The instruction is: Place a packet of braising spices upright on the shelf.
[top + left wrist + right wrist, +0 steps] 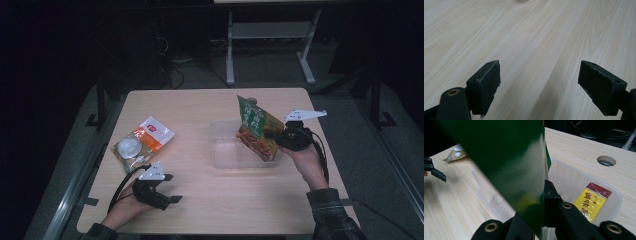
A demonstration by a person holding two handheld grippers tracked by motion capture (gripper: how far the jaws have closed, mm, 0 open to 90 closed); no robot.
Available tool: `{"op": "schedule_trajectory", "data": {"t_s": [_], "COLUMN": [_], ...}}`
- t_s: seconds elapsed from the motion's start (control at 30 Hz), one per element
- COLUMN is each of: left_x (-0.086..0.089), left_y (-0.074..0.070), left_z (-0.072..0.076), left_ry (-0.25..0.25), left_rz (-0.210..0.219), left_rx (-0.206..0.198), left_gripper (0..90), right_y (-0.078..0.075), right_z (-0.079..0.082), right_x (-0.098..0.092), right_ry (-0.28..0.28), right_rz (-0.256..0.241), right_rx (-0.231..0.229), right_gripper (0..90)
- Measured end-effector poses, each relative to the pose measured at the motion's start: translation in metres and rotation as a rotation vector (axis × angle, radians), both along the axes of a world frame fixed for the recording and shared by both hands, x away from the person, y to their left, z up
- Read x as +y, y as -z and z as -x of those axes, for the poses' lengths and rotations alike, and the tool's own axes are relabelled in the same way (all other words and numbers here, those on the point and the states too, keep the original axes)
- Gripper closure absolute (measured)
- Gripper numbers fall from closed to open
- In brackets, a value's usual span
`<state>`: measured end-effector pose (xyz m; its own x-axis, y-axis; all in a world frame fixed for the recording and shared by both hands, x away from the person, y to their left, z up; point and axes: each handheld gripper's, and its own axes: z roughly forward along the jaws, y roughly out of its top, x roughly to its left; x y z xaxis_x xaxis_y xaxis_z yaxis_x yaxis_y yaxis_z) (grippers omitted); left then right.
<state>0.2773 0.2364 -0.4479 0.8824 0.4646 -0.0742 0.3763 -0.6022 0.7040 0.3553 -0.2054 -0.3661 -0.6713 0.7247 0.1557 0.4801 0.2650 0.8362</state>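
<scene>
Between the right gripper's (274, 134) fingers (554, 202), green packet (257, 127), above the clear tray (220, 150).

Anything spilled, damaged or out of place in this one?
Nothing stands out. The right gripper holds a green snack bag tilted over the clear plastic bin; the left gripper is open above bare table.

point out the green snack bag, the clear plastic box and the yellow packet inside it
green snack bag (256, 129), high view, on its printed front face
clear plastic box (222, 159), high view, on its bare left floor
yellow packet (591, 203), right gripper view, on its yellow label with black characters
</scene>
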Motion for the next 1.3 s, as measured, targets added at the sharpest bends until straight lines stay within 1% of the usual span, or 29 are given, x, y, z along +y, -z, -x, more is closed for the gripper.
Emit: {"op": "schedule_trajectory", "data": {"t_s": [0.13,0.23,0.33,0.37,0.4,0.63,0.67,0.77,0.83,0.97,1.13,1.3], "left_x": [0.000,0.000,0.000,0.000,0.000,0.000,0.000,0.000,0.000,0.001,0.000,0.000], "left_y": [0.001,0.001,0.000,0.000,0.000,0.000,0.000,0.000,-0.001,-0.003,-0.003,-0.003], "left_z": [0.000,0.000,-0.001,-0.001,-0.001,0.000,-0.001,0.000,0.000,0.000,0.001,0.001], "left_ry": [0.000,0.004,0.006,0.005,0.005,0.002,0.007,0.003,0.000,0.005,0.006,0.004], "left_rz": [-0.002,-0.003,-0.002,0.000,0.001,0.013,0.006,0.017,0.019,0.023,0.028,0.025], "left_rx": [0.008,0.009,0.011,0.014,0.017,0.026,0.026,0.026,0.027,0.021,0.022,0.022], "left_gripper": [17.6,17.8,17.9,17.9,17.9,17.8,17.8,17.8,17.7,17.6,17.5,17.8], "right_y": [-0.001,-0.003,-0.006,-0.008,-0.010,-0.018,-0.019,-0.019,-0.018,-0.014,-0.004,0.012], "right_z": [0.001,0.003,0.005,0.006,0.008,0.019,0.021,0.029,0.034,0.044,0.057,0.072], "right_x": [0.000,-0.003,-0.005,-0.005,-0.005,-0.009,-0.010,-0.014,-0.018,-0.025,-0.031,-0.026], "right_ry": [-0.002,0.006,0.008,0.012,0.024,0.058,0.056,0.053,0.045,0.045,0.027,-0.009], "right_rz": [-0.006,-0.021,-0.025,-0.024,-0.018,0.003,0.008,0.034,0.024,0.026,0.046,0.069], "right_rx": [0.005,-0.003,-0.005,-0.008,-0.026,-0.065,-0.069,-0.069,-0.067,-0.065,-0.049,-0.033], "right_gripper": [83.4,77.3,68.8,62.9,56.6,43.1,42.2,39.4,38.2,36.2,35.6,36.7]}}
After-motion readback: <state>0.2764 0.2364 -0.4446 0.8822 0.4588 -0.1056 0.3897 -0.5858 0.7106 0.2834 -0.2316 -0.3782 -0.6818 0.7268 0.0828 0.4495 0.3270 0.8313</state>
